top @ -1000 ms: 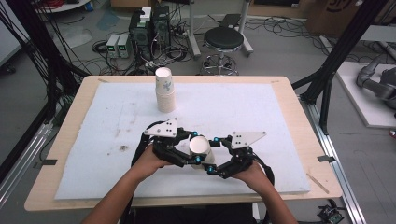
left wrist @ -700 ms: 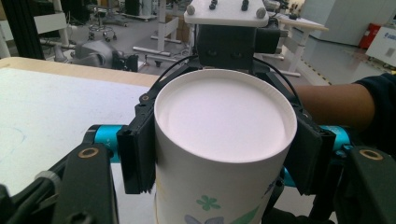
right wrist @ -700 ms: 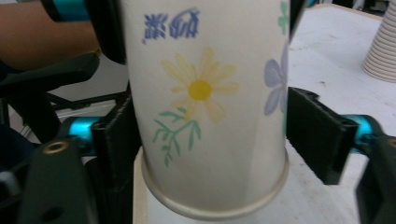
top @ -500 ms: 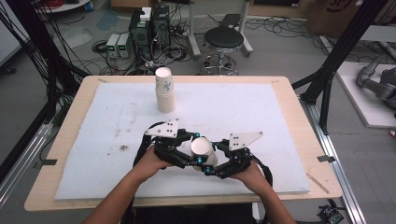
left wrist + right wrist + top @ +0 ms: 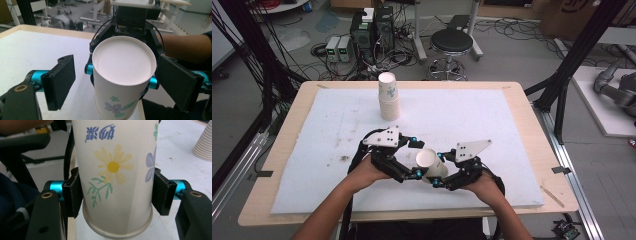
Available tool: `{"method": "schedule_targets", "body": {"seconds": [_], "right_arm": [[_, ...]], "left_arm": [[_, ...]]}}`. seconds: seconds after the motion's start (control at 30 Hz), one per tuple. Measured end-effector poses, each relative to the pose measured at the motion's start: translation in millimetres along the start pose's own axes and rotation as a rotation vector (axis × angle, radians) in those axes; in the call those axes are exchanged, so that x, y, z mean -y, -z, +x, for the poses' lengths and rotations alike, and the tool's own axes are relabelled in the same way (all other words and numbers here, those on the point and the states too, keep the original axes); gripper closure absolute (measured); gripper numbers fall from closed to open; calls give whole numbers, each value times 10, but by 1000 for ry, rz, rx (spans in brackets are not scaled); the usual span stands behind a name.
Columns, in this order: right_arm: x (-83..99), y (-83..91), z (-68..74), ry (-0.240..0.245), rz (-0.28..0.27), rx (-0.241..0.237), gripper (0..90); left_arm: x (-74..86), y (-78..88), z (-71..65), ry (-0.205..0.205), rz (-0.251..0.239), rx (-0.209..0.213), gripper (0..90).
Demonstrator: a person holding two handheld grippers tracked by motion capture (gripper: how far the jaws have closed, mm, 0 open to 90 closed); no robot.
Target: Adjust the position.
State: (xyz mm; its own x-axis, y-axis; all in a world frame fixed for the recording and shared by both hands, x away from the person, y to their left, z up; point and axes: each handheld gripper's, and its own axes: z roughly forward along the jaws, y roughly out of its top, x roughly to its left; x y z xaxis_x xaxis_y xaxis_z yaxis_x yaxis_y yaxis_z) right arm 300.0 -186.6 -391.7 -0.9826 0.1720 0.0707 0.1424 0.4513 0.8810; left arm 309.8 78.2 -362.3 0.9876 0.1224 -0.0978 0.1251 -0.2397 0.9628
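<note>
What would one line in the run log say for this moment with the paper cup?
held: paper cup | right claw: shut on cup, just closed | left claw: just opened, pads off cup | cup stack: far side of mat

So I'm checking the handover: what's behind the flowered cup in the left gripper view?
Behind the cup sits the right gripper, shut on the cup's sides, with a forearm beyond. The cup hides that gripper's pads.

left gripper [image 5: 414, 159] – jaws just opened | right gripper [image 5: 438, 171] – jaws closed, gripping
</note>
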Motion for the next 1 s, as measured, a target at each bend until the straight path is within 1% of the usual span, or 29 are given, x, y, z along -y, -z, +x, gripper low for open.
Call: {"method": "schedule_targets", "body": {"seconds": [0.03, 0.07, 0.13, 0.2, 0.23, 0.27, 0.3, 0.33, 0.37, 0.47, 0.5, 0.53, 0.57, 0.63, 0.67, 0.73, 0.77, 0.8, 0.83, 0.87, 0.9, 0.97, 1.0], "right_arm": [[0, 0, 0, 0, 0, 0, 362], [-27, -9, 1, 4, 21, -8, 362], [-38, -11, -1, 8, 29, -12, 362], [-72, -18, -7, 15, 55, -17, 362], [-86, -23, -10, 20, 74, -17, 361], [-113, -39, -16, 29, 108, -25, 361], [-113, -39, -16, 29, 108, -25, 361], [-145, -48, -14, 40, 141, -33, 361], [-145, -48, -14, 40, 141, -33, 361], [-204, -60, -11, 56, 169, -44, 360], [-223, -71, -9, 65, 188, -46, 360], [-258, -96, 2, 84, 238, -42, 360], [-258, -96, 2, 84, 238, -42, 360], [-282, -119, 2, 94, 256, -50, 360], [-291, -125, 3, 92, 263, -53, 360], [-316, -135, 0, 98, 284, -52, 359], [-316, -135, 0, 98, 284, -52, 359], [-338, -141, -2, 101, 303, -50, 354], [-338, -141, -2, 101, 303, -50, 354], [-365, -148, 7, 111, 336, -52, 352], [-365, -148, 7, 111, 336, -52, 352], [-392, -160, 14, 118, 361, -58, 352], [-415, -173, 17, 129, 398, -51, 351]], "left_arm": [[-4, 8, -2, -1, 10, 1, 161], [-8, 18, -2, -7, 23, 3, 161], [-17, 38, -3, -6, 41, 7, 161], [-23, 49, -4, -7, 53, 5, 161], [-28, 57, -4, -9, 62, 6, 161], [-40, 73, -5, -14, 79, 6, 161], [-40, 73, -5, -14, 79, 6, 162], [-48, 86, -8, -15, 96, 10, 162], [-48, 86, -8, -15, 96, 10, 162], [-43, 93, -13, -22, 128, 12, 162], [-40, 93, -16, -24, 139, 14, 163], [-37, 89, -19, -25, 143, 16, 163], [-38, 88, -20, -29, 152, 19, 163], [-35, 79, -27, -27, 158, 21, 163], [-32, 74, -30, -26, 164, 23, 163], [-28, 67, -37, -30, 185, 28, 164], [-26, 64, -37, -36, 194, 32, 164], [-25, 60, -40, -38, 202, 34, 164], [-24, 56, -44, -38, 209, 34, 164], [-23, 51, -46, -40, 215, 36, 164], [-20, 43, -48, -40, 219, 40, 164], [-15, 28, -51, -43, 237, 41, 166], [-13, 21, -53, -46, 247, 39, 168]]}}
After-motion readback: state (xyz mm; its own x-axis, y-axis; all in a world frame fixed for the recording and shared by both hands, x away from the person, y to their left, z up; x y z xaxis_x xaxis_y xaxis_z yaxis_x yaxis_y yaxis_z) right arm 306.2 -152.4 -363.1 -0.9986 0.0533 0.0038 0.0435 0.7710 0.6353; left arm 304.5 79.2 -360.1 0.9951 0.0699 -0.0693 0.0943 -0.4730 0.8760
